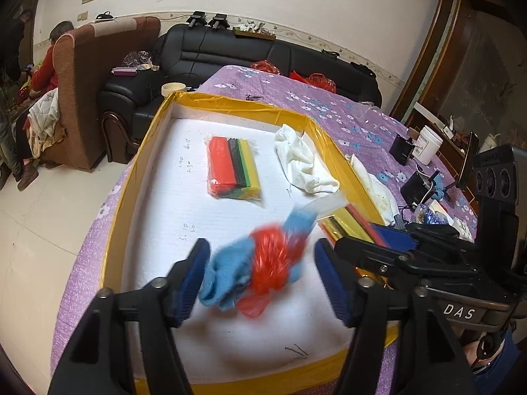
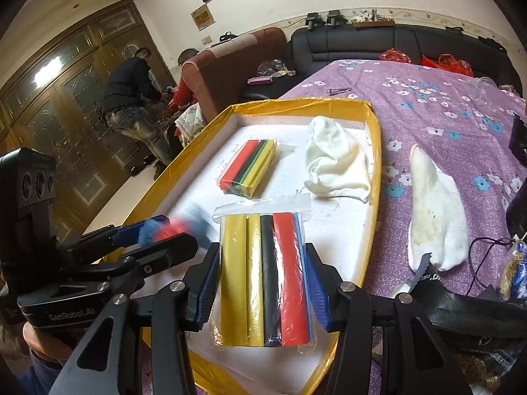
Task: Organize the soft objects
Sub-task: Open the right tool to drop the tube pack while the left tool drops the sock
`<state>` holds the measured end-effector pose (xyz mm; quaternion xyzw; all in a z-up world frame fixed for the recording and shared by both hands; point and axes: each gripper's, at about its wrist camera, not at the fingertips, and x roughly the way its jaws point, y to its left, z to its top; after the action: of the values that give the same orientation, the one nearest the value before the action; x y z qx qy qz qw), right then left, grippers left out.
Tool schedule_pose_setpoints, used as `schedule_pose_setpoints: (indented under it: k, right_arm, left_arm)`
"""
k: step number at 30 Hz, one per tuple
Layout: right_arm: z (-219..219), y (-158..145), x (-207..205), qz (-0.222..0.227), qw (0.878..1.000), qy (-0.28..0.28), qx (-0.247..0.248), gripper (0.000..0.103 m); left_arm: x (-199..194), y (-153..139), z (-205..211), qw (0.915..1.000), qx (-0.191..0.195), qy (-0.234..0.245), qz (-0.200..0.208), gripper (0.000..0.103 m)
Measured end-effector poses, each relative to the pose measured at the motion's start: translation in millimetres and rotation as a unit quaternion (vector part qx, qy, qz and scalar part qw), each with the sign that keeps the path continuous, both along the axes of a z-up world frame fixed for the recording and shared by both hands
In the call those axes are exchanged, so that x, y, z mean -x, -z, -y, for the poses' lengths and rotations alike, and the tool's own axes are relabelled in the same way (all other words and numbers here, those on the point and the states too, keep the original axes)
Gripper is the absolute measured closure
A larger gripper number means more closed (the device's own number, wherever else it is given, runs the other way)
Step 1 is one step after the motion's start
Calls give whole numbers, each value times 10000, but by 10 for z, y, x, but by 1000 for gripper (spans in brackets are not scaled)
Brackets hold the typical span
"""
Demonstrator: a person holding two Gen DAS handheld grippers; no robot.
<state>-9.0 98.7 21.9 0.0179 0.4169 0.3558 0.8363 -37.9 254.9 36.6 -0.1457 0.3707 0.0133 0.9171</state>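
Over the near end of the yellow-rimmed tray, the left claw is held spread, and a blurred blue-and-red soft bundle is seen between its pads, seemingly released and dropping; contact cannot be told. Farther in, a bagged pack of coloured strips and a white cloth are already laid on the tray floor. To the right, a second bag of coloured strips is pinched by the right claw above the tray. The placing step is judged to be in hand; next, this bag should be lowered and let go, and the white sock on the purple bedspread fetched.
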Motion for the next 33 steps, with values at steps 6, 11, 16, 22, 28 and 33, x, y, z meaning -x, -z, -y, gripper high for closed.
schedule_pose_setpoints:
  k: [6,11,16,22,28,33]
  right_arm:
    - [81,-73,55,241,9996,24,-109,34]
    - [170,-166,102,332,9991,124,-216,34]
    - [315,-264,162,305,9987,247,-332,34]
    - [558,-308,242,201,9979,394,-484,33]
    - [942,-382,332,281,9952,668,-657,33]
    - [1369,-452,353,309,9906,1010,-864,32]
  left_arm:
    - [87,-36,-38,9996,216,-111,126,32]
    - [141,-90,6,9992,306,-127,207,31]
    - [208,-161,121,9993,243,-17,278,31]
    - [261,-180,244,9992,240,114,298,31]
    - [291,-175,393,9989,236,289,287,31]
    - [243,-176,596,9982,192,502,252,31]
